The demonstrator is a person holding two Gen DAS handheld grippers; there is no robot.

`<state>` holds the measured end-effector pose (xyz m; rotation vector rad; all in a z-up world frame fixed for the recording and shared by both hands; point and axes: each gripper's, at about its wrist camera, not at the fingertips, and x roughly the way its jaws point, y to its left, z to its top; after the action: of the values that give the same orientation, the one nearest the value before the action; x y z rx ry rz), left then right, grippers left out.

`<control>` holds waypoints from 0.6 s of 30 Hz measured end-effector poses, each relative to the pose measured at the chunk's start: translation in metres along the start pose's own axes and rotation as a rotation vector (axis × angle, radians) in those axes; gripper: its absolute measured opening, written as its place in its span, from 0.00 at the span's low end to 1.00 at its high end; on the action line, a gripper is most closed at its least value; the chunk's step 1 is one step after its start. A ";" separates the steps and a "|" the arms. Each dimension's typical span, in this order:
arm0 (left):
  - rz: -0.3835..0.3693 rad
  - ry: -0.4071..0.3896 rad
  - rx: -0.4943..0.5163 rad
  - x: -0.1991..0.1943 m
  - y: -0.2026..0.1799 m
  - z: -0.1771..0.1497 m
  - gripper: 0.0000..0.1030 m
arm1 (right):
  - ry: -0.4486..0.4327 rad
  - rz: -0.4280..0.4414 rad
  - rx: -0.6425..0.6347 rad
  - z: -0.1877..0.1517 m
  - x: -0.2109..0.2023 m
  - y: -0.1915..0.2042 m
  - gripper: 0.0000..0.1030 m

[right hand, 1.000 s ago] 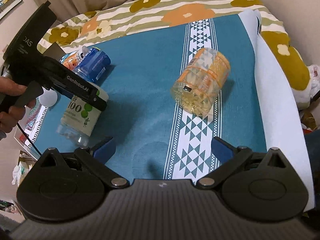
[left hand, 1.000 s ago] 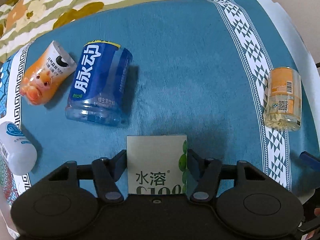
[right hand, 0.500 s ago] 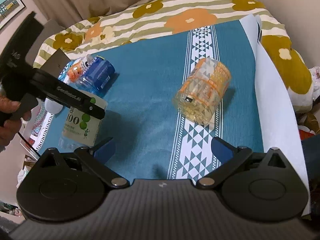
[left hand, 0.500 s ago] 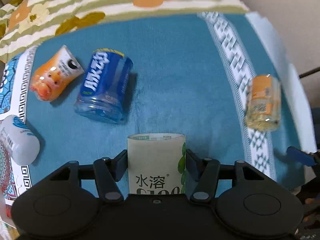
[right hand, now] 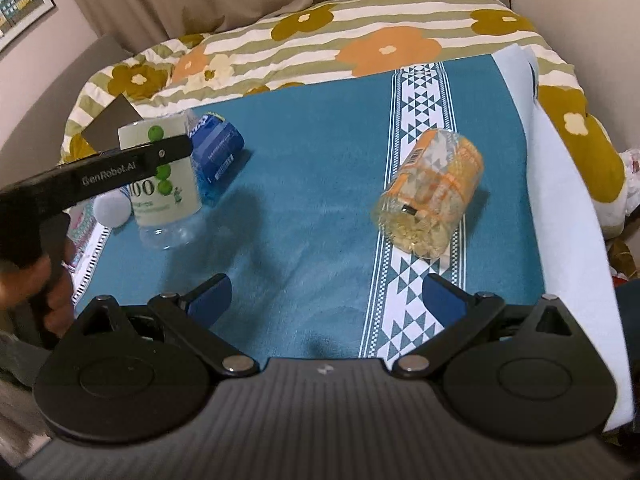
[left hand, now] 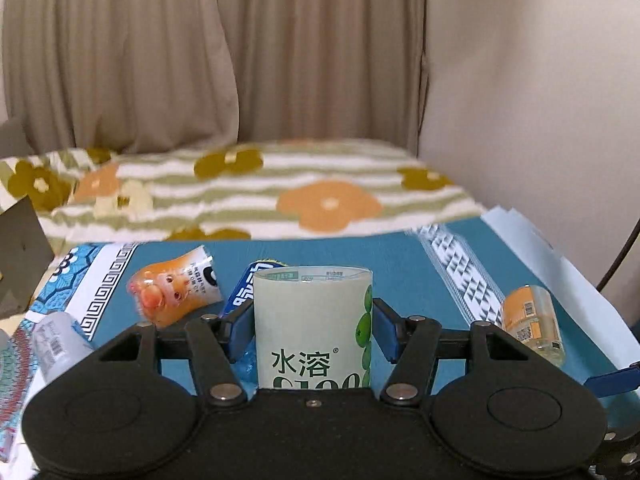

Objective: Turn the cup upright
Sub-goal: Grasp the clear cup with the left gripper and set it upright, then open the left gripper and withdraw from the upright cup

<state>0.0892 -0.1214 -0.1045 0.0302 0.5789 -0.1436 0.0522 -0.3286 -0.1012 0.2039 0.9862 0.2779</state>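
My left gripper (left hand: 312,330) is shut on a clear cut-bottle cup with a pale green label (left hand: 314,328). The cup stands upright, open rim up. In the right wrist view the same cup (right hand: 164,184) rests base down on the blue cloth (right hand: 312,184), with the left gripper (right hand: 120,172) around its label. My right gripper (right hand: 326,300) is open and empty, low over the cloth in front. An orange-labelled clear cup (right hand: 432,196) lies on its side beyond the right gripper. It also shows in the left wrist view (left hand: 532,322).
A blue-labelled cup (right hand: 214,150) lies on its side behind the held cup. An orange pig-print cup (left hand: 176,290) and a white cup (left hand: 60,346) lie at the left. A flowered blanket (left hand: 280,196) borders the cloth at the back; a wall stands to the right.
My left gripper has tilted up from looking down to level, turning the green-labelled cup from lying over to standing upright on the cloth. The right gripper stayed open and almost still.
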 end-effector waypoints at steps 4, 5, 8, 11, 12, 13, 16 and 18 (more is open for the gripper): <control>-0.011 -0.050 0.013 0.005 0.002 -0.018 0.64 | 0.009 -0.019 0.001 -0.005 0.009 0.006 1.00; -0.010 -0.061 0.018 0.006 0.002 -0.022 0.64 | 0.013 -0.022 -0.001 -0.006 0.010 0.008 1.00; -0.017 -0.081 0.040 0.002 0.003 -0.027 0.64 | 0.028 -0.034 -0.020 -0.009 0.015 0.010 1.00; -0.020 -0.062 0.057 -0.003 0.003 -0.028 0.64 | 0.037 -0.042 -0.026 -0.012 0.017 0.012 1.00; -0.020 -0.052 0.056 -0.004 0.003 -0.028 0.64 | 0.037 -0.041 -0.023 -0.012 0.017 0.013 1.00; -0.021 -0.040 0.052 -0.005 0.004 -0.028 0.64 | 0.038 -0.039 -0.021 -0.012 0.018 0.014 1.00; -0.022 0.006 0.035 -0.006 0.007 -0.025 0.64 | 0.035 -0.036 -0.022 -0.011 0.017 0.017 1.00; -0.017 0.046 0.028 -0.007 0.009 -0.023 0.64 | 0.035 -0.036 -0.023 -0.010 0.017 0.020 1.00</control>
<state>0.0723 -0.1103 -0.1200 0.0557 0.6233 -0.1674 0.0499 -0.3037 -0.1145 0.1604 1.0201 0.2608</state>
